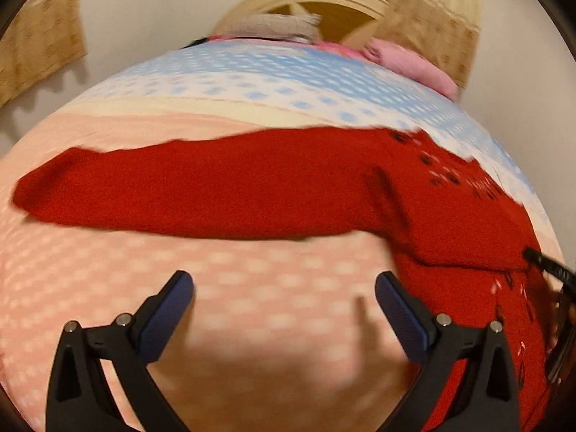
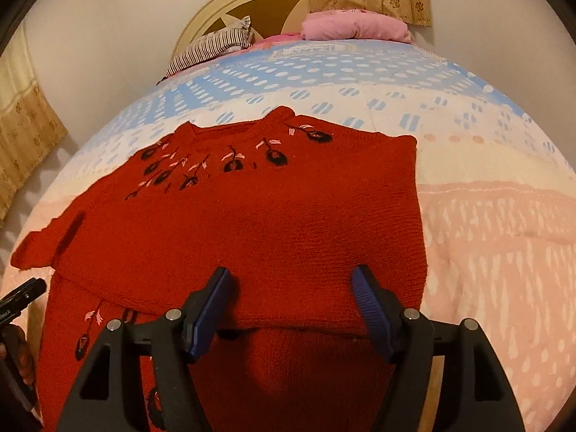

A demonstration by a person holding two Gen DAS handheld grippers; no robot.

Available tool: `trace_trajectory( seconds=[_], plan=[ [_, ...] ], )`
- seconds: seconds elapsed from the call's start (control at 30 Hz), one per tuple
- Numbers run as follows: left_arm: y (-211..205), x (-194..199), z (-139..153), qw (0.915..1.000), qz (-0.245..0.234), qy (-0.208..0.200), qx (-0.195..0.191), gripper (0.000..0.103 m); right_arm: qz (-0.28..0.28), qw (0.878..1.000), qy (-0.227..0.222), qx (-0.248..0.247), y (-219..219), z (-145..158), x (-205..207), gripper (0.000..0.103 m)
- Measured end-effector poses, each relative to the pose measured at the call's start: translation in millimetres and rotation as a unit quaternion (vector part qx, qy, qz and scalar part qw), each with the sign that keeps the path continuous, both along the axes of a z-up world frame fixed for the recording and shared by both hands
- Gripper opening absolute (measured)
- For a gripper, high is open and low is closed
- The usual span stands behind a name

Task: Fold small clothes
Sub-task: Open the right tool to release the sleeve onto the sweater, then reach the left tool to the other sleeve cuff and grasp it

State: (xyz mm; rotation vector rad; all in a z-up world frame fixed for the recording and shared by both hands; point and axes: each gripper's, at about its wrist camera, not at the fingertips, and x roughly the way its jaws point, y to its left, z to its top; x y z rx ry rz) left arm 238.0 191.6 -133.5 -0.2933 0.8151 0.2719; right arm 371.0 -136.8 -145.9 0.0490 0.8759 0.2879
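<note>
We see a red sweater (image 2: 252,216) spread on the bed (image 2: 486,252), with our left tongs (image 1: 284,288) and right tongs (image 2: 291,280) both open, gripping nothing.

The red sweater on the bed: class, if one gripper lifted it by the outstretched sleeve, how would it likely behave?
The red sweater looks like soft knit lying folded over itself, so it would probably droop and unfold. The sleeve seems long and limp, likely stretching first. Its textured knit probably grips the ribbed fingers rather than slipping.
</note>
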Motion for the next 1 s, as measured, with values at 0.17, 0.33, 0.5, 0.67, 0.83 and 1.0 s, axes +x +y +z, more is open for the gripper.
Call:
trace_trajectory(
  seconds=[0.17, 0.33, 0.5, 0.67, 0.83, 1.0],
  plan=[
    [93, -42, 14, 0.9922, 0.119, -0.027, 0.027, 0.103, 0.005, 1.0, -0.003, 0.005, -1, 3, -6, 0.075],
    [180, -67, 15, 0.9701, 0.237, -0.046, -0.021, 0.103, 0.008, 1.0, -0.004, 0.001, 1, 3, -8, 0.077],
    [219, -68, 2, 0.9515, 0.267, -0.089, -0.125, 0.103, 0.008, 1.0, -0.006, -0.002, 2, 4, -10, 0.078],
    [225, -50, -17, 0.9406, 0.272, -0.095, -0.18, 0.098, 0.008, 1.0, -0.008, -0.006, 3, 4, -11, 0.078],
    [229, -44, -18, 0.9431, 0.266, -0.113, -0.165, 0.077, 0.008, 1.0, -0.01, -0.006, 3, 4, -12, 0.078],
    [233, -38, -19, 0.9467, 0.225, -0.123, -0.195, 0.018, 0.007, 1.0, -0.011, -0.005, 2, 4, -12, 0.078]
  ],
)
